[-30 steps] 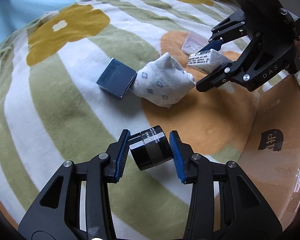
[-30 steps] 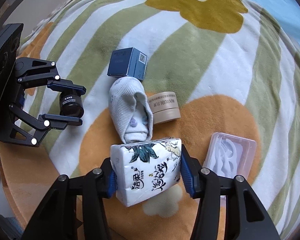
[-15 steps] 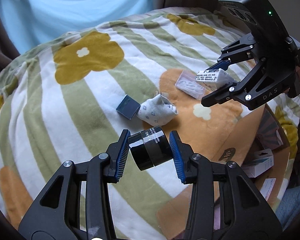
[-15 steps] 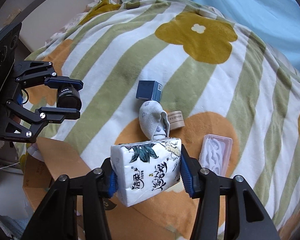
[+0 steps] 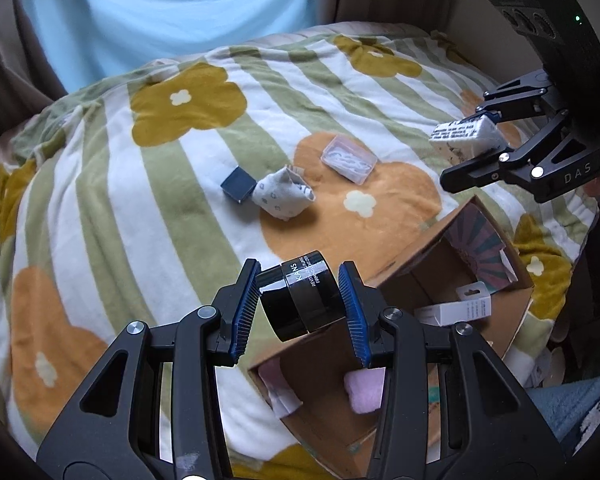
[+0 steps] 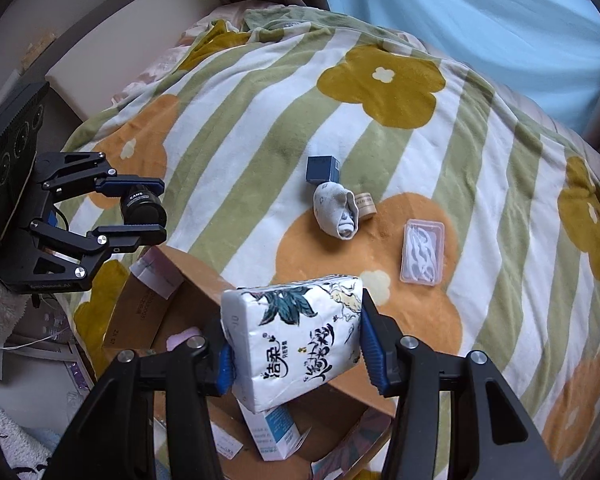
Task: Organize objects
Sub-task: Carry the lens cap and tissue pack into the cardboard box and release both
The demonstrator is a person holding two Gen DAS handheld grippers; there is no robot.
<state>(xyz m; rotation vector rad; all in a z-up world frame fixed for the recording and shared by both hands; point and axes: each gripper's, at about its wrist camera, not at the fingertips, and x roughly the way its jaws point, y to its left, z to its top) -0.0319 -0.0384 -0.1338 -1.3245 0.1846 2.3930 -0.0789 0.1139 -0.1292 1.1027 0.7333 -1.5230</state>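
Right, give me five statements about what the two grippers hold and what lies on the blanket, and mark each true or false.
1. The left gripper is shut on the black jar. True.
2. The right gripper holds the rolled sock. False: it grips the tissue pack; the sock lies on the blanket.
3. The blue box lies right beside the sock. True.
4. The cardboard box is closed. False: it is open, with items inside.
5. The clear plastic case sits inside the cardboard box. False: it lies on the blanket.
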